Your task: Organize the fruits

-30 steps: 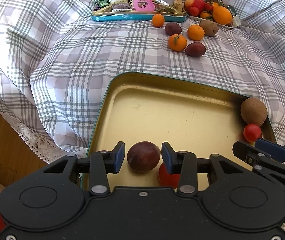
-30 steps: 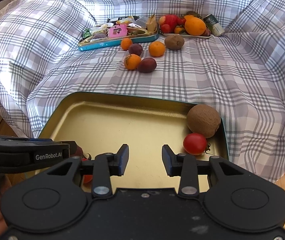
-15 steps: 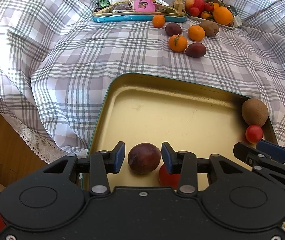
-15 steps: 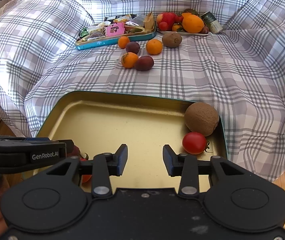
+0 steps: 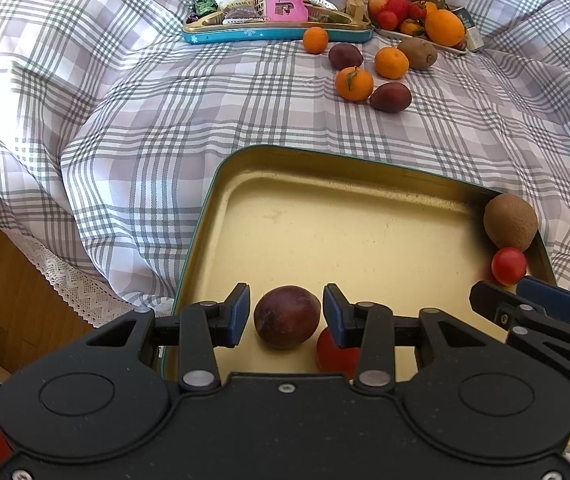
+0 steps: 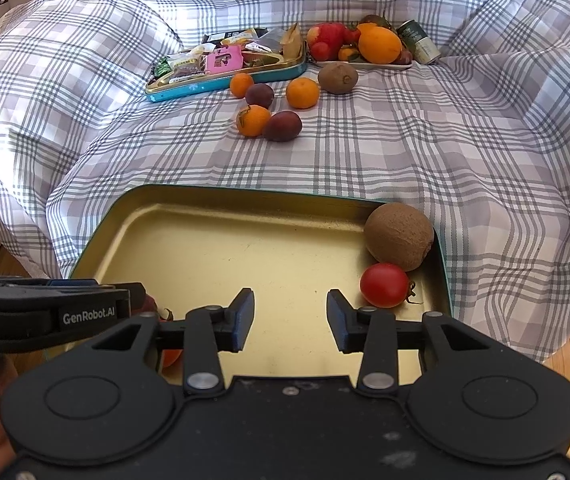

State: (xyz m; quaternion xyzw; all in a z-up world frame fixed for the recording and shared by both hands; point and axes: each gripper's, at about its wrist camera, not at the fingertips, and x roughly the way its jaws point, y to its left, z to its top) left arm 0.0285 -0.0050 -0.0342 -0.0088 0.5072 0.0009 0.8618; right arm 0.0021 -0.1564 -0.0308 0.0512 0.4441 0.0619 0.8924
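Observation:
A gold tin tray (image 5: 365,216) (image 6: 213,240) lies on the checked cloth in front of me. My left gripper (image 5: 286,316) is open, its pads either side of a dark purple passion fruit (image 5: 287,317) resting in the tray, with small gaps. A red tomato (image 5: 335,350) sits beside it, partly hidden. A kiwi (image 5: 510,222) (image 6: 399,236) and a cherry tomato (image 5: 508,265) (image 6: 384,285) lie in the tray's right corner. My right gripper (image 6: 290,314) is open and empty above the tray's near part.
Loose mandarins (image 5: 354,83) (image 6: 253,120), passion fruits (image 5: 390,97) (image 6: 282,125) and a kiwi (image 5: 418,53) lie farther back on the cloth. A blue tin of snacks (image 5: 273,20) and a plate of fruit (image 5: 417,20) stand behind them. Wooden floor (image 5: 9,292) shows at left.
Both grippers have drawn back slightly from the far fruits. The left gripper stays open around the passion fruit, which has not moved in the tray.

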